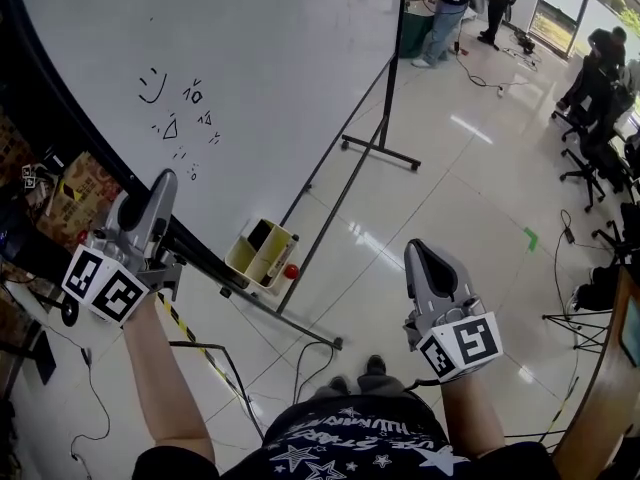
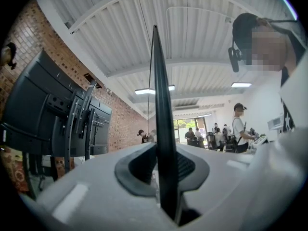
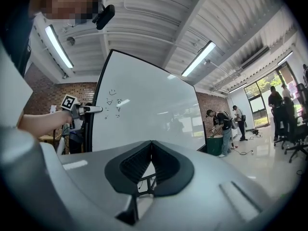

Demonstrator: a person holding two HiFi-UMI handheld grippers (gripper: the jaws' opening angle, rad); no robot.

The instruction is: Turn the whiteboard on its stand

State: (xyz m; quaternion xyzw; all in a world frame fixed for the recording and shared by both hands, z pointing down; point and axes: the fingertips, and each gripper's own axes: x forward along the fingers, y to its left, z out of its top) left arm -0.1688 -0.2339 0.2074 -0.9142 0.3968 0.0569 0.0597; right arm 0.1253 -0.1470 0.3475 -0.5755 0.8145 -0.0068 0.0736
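The large black-framed whiteboard [image 1: 260, 78], bearing small marker doodles, stands upright on its black stand [image 1: 380, 153].

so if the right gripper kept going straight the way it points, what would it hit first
Probably the whiteboard: the right gripper, jaws together and empty, faces its white side with nothing showing in between. Depth is unclear; aimed slightly lower, it might meet the stand's legs instead.
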